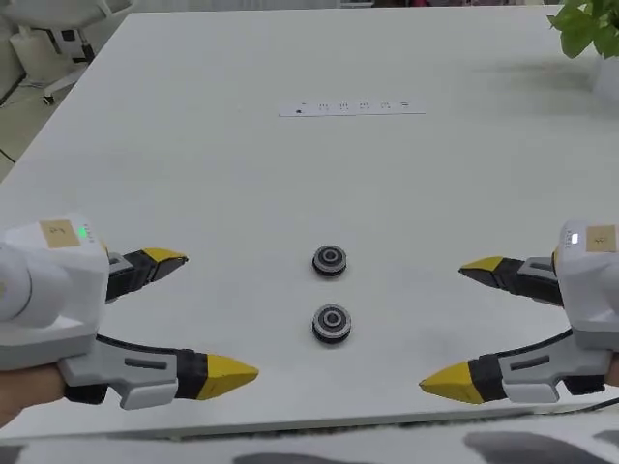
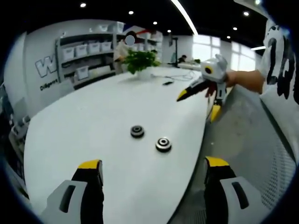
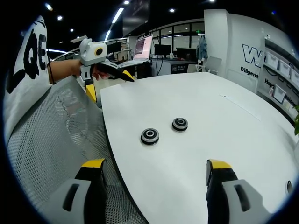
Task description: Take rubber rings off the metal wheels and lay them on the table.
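Two small metal wheels with black rubber rings lie flat on the white table. The far wheel [image 1: 330, 261] [image 2: 137, 131] [image 3: 180, 124] sits just behind the near wheel [image 1: 332, 324] [image 2: 163, 144] [image 3: 149, 136]. My left gripper [image 1: 198, 314] [image 2: 152, 164] hovers at the left near the front edge, open, its yellow-tipped jaws wide apart and empty. Opposite it at the right, my right gripper [image 1: 456, 324] [image 3: 153, 164] is open and empty as well. Both point inward at the wheels from a distance. Each one also appears in the other's gripper view: the right gripper [image 2: 198, 98], the left gripper [image 3: 110, 81].
A white power strip [image 1: 352, 106] lies flat farther back on the table. A potted plant [image 1: 588, 24] [image 2: 139, 59] stands at the far right corner. The table's front edge [image 1: 290, 425] runs just under the grippers. Chairs stand beyond the far left corner.
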Demonstrator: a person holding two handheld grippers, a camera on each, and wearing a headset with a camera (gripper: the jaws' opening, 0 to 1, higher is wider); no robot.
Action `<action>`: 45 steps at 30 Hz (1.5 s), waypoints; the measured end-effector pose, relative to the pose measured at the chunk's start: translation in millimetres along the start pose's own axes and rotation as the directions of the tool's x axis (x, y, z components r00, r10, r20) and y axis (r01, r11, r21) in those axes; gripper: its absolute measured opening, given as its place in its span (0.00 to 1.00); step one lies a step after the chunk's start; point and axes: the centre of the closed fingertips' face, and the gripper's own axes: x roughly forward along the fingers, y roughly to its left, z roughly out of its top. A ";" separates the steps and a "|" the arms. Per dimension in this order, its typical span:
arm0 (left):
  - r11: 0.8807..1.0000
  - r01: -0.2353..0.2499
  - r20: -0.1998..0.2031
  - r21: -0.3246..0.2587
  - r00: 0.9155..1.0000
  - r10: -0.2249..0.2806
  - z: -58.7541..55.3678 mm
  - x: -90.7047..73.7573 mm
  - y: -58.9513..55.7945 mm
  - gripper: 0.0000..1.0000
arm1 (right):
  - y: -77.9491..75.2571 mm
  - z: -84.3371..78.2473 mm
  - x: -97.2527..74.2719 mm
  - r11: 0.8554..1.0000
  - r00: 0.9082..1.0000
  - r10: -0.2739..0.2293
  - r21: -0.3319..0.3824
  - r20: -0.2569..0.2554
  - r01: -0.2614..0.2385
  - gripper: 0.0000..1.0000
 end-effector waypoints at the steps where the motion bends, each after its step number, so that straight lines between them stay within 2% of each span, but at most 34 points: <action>1: 1.000 0.000 -0.001 0.000 1.000 0.000 -0.3 -0.3 0.3 0.90 | -0.6 0.5 -0.2 1.000 1.000 -0.002 0.000 0.002 0.002 0.83; 12: 1.000 -0.003 -0.008 0.004 1.000 0.003 -3.1 -2.1 1.8 0.88 | -2.2 3.2 -0.2 1.000 1.000 -0.006 0.006 0.021 0.006 0.81; 29: 1.000 -0.002 -0.016 0.007 1.000 0.002 -4.8 -1.9 1.1 0.87 | 1.9 -1.5 0.9 1.000 1.000 0.008 -0.007 -0.001 -0.008 0.78; 45: 1.000 0.011 -0.020 0.007 1.000 -0.011 -6.1 0.5 -0.7 0.85 | 2.0 -1.3 1.4 1.000 1.000 0.014 -0.004 0.006 -0.014 0.74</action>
